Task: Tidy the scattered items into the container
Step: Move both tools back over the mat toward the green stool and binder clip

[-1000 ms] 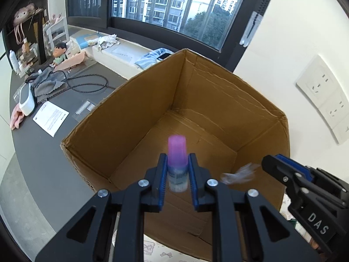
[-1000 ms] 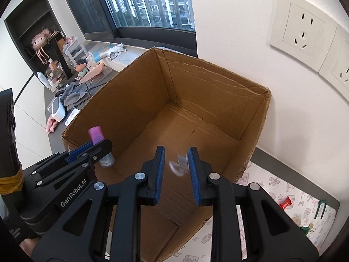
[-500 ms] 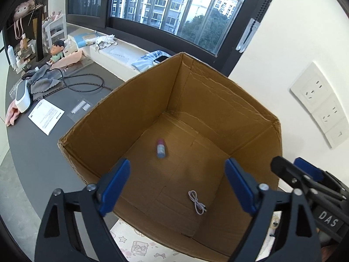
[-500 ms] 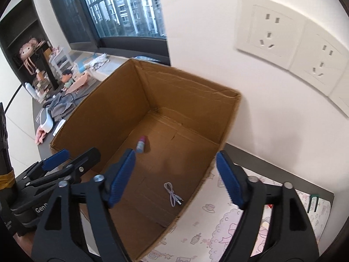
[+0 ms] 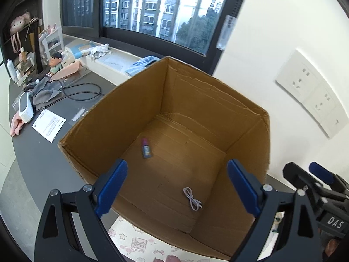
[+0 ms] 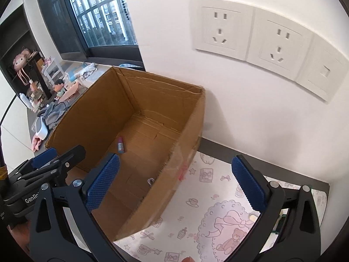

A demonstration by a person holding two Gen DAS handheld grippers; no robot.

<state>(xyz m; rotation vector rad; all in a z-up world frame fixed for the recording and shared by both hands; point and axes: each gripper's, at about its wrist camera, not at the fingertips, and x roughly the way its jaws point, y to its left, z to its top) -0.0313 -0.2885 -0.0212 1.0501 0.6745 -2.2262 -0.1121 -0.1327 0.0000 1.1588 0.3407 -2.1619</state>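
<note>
Inside cardboard box [image 5: 139, 100], small bottle [image 5: 145, 148] and cable [image 5: 192, 198] lie below both grippers' wide-spread, empty fingers [image 5: 112, 182]

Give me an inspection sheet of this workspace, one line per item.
Surface: dark table with a pink patterned mat under the box.
Job's things: small bottle and white cable lie apart on the floor of the cardboard box.
Clutter: paper sheet, grey cloth, doll.
Grippers: left gripper and right gripper both open, empty.
Cables: black cord on the table.
Surroundings: window, wall sockets.
</note>
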